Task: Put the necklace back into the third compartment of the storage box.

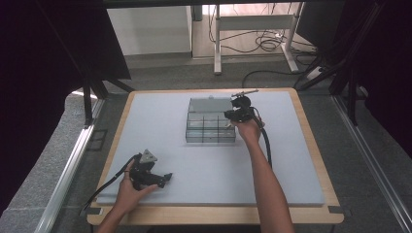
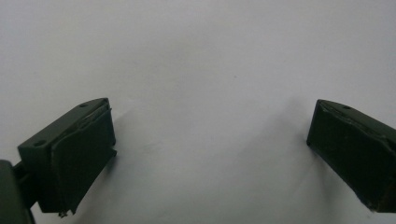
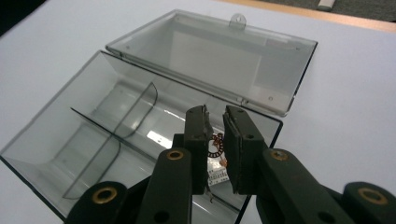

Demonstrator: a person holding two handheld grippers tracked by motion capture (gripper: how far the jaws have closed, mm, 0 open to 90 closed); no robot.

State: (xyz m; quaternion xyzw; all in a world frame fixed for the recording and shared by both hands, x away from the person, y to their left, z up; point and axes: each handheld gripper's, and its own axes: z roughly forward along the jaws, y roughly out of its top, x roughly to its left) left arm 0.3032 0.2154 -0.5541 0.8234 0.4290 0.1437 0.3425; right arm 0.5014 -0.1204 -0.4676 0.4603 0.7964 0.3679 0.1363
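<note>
A clear plastic compartment box [image 1: 210, 130] lies open in the middle of the white mat, its lid [image 3: 215, 56] folded flat behind it. My right gripper [image 1: 229, 115] hovers over the box's right end. In the right gripper view its jaws [image 3: 215, 114] stand nearly together, with a small ring-shaped part [image 3: 216, 150] with copper marks and a white tag pinched between them, above the right-hand compartment. Thin dividers [image 3: 116, 135] split the tray, and the other compartments look empty. My left gripper [image 1: 166, 178] rests low on the mat near the front left, jaws wide apart [image 2: 210, 121] with nothing between them.
The white mat [image 1: 291, 160] covers a wooden-edged table [image 1: 318, 141]. Black curtains hang at both sides. A desk frame and cables [image 1: 262, 41] stand on the floor beyond the table's far edge.
</note>
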